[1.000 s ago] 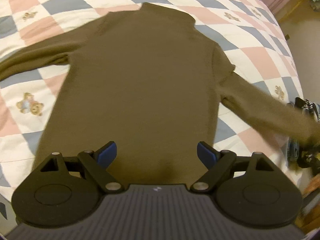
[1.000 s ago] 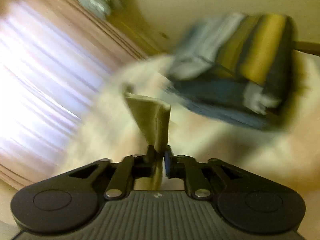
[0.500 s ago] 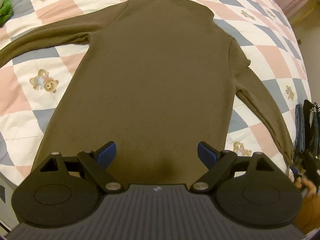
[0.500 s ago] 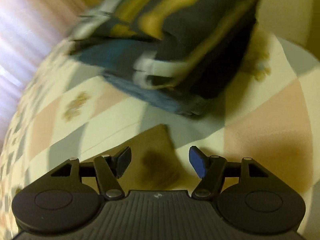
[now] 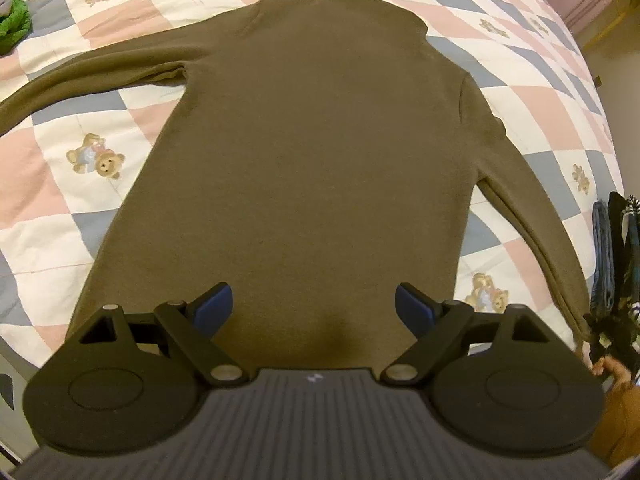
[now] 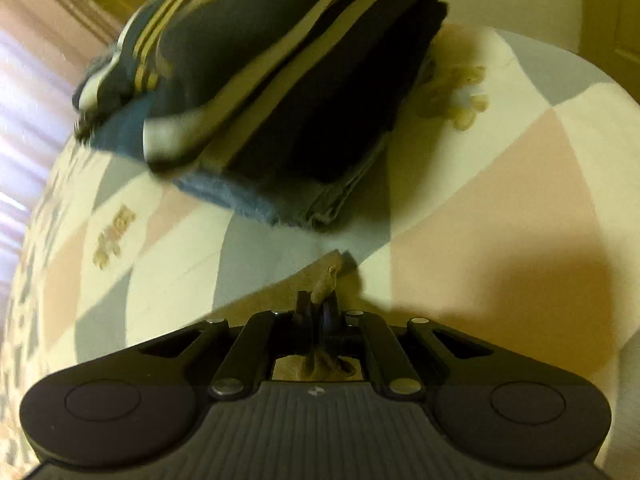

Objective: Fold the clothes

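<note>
1. The left gripper is released, its blue-padded jaws spread wide with nothing between them, and it hovers above the bottom hem of the olive-brown sweater.
2. The sweater lies flat on the bed's patchwork quilt straight ahead of the left gripper, hem nearest and high collar farthest.
3. One sleeve stretches away to the left of the left gripper, across pink, grey and cream diamonds; the other sleeve runs down close to the body on the right, its cuff end near the edge of the bed.
4. A teddy-bear print shows on the quilt, left of the sweater body; another sits just right of the hem, near the left gripper's right jaw.
5. A green item lies far ahead to the left, at the edge of the view.
6. The right gripper is clenched on a small bunch of olive-brown fabric, the sweater cuff, which pokes up between the closed jaws.
7. Just ahead of the right gripper, a stack of folded clothes, dark with yellow and white stripes over a blue layer, rests on the quilt; this view is blurred.
8. At the right edge of the left wrist view, dark striped clothing is visible beside the bed edge.
</note>
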A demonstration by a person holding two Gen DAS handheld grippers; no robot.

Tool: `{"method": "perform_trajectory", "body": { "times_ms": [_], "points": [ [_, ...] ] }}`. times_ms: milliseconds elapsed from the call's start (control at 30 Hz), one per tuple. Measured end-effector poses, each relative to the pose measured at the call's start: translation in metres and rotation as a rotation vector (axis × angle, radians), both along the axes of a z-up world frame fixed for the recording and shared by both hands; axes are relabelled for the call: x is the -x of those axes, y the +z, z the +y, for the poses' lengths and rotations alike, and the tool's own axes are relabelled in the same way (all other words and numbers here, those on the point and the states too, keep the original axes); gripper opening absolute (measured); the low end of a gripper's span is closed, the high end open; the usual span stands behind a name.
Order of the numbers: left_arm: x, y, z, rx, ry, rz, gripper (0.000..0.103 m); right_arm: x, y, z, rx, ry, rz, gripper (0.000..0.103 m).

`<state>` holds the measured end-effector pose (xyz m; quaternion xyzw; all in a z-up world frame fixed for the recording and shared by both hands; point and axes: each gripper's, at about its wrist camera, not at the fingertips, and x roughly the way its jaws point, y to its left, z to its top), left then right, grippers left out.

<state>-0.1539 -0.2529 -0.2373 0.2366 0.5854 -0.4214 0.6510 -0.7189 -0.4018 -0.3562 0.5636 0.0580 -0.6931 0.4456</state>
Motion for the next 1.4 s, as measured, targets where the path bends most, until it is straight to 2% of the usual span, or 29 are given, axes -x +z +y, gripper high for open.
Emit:
{"method": "perform_trajectory", "body": {
  "times_ms": [67,100,133,167,200,233,300,333,433,500,533,633,700,800,833,867,900,933,1000,1067,1133,1200,1333,1367,1400],
  "points": [
    [-0.01,0.002,0.012,0.002,0.002,-0.02,0.086,-0.003,0.008,-0.004,-0.034,0.0,0.064,0.028],
    [-0.016,0.004,0.019,0.003,0.004,-0.03,0.086,-0.005,0.012,-0.006,-0.052,0.001,0.097,0.046],
    [-0.025,0.005,0.027,0.002,0.013,-0.042,0.086,-0.006,0.02,-0.005,-0.071,0.004,0.154,0.054],
    [-0.036,0.006,0.037,-0.002,0.028,-0.057,0.086,-0.007,0.03,0.002,-0.08,0.01,0.21,0.054],
    [-0.049,0.005,0.047,-0.008,0.051,-0.069,0.086,-0.008,0.039,0.011,-0.065,0.026,0.223,0.054],
    [-0.061,0.003,0.059,-0.017,0.076,-0.072,0.086,-0.01,0.048,0.025,-0.031,0.062,0.195,0.054],
    [-0.087,-0.004,0.083,-0.034,0.122,-0.067,0.086,-0.025,0.057,0.051,0.005,0.189,0.07,0.054],
    [-0.099,-0.009,0.096,-0.04,0.138,-0.06,0.086,-0.04,0.058,0.063,-0.002,0.287,-0.014,0.054],
    [-0.127,-0.028,0.121,-0.049,0.108,-0.024,0.085,-0.109,0.05,0.096,-0.059,0.614,-0.238,0.054],
    [-0.137,-0.044,0.127,-0.063,0.048,-0.015,0.085,-0.159,0.04,0.118,-0.132,0.787,-0.297,0.053],
    [-0.142,-0.054,0.129,-0.078,0.014,-0.013,0.083,-0.179,0.036,0.127,-0.166,0.836,-0.286,0.053],
    [-0.152,-0.081,0.13,-0.092,-0.073,0.014,0.082,-0.211,0.025,0.155,-0.212,0.85,-0.219,0.054],
    [-0.157,-0.099,0.13,-0.084,-0.121,0.045,0.079,-0.219,0.017,0.17,-0.235,0.813,-0.19,0.066],
    [-0.167,-0.125,0.129,-0.106,-0.172,0.13,0.043,-0.23,0.003,0.188,-0.271,0.781,-0.196,0.068],
    [-0.17,-0.124,0.13,-0.094,-0.185,0.147,0.019,-0.234,0.001,0.195,-0.269,0.777,-0.194,0.06],
    [-0.174,-0.123,0.13,-0.081,-0.198,0.165,0.003,-0.24,-0.001,0.2,-0.269,0.763,-0.181,0.048],
    [-0.177,-0.122,0.131,-0.068,-0.21,0.181,0.001,-0.243,-0.001,0.203,-0.27,0.737,-0.178,0.018],
    [-0.182,-0.117,0.134,-0.051,-0.213,0.196,0.001,-0.242,0.0,0.205,-0.259,0.696,-0.198,0.004],
    [-0.191,-0.104,0.142,-0.019,-0.228,0.207,0.001,-0.241,0.007,0.21,-0.23,0.639,-0.208,0.003],
    [-0.198,-0.089,0.153,0.023,-0.234,0.219,0.001,-0.237,0.025,0.216,-0.181,0.618,-0.187,0.003],
    [-0.201,-0.082,0.164,0.048,-0.237,0.226,0.001,-0.234,0.033,0.224,-0.151,0.598,-0.202,0.002],
    [-0.199,-0.088,0.172,0.036,-0.235,0.207,0.001,-0.235,0.032,0.228,-0.177,0.594,-0.173,0.002],
    [-0.184,-0.124,0.161,-0.055,-0.187,0.18,0.002,-0.242,0.0,0.223,-0.285,0.597,-0.096,0.002],
    [-0.179,-0.122,0.158,-0.059,-0.186,0.163,0.003,-0.248,-0.004,0.217,-0.299,0.605,-0.079,0.003],
    [-0.175,-0.117,0.157,-0.057,-0.195,0.142,0.004,-0.251,-0.005,0.213,-0.317,0.606,-0.061,0.008]
  ]
}}
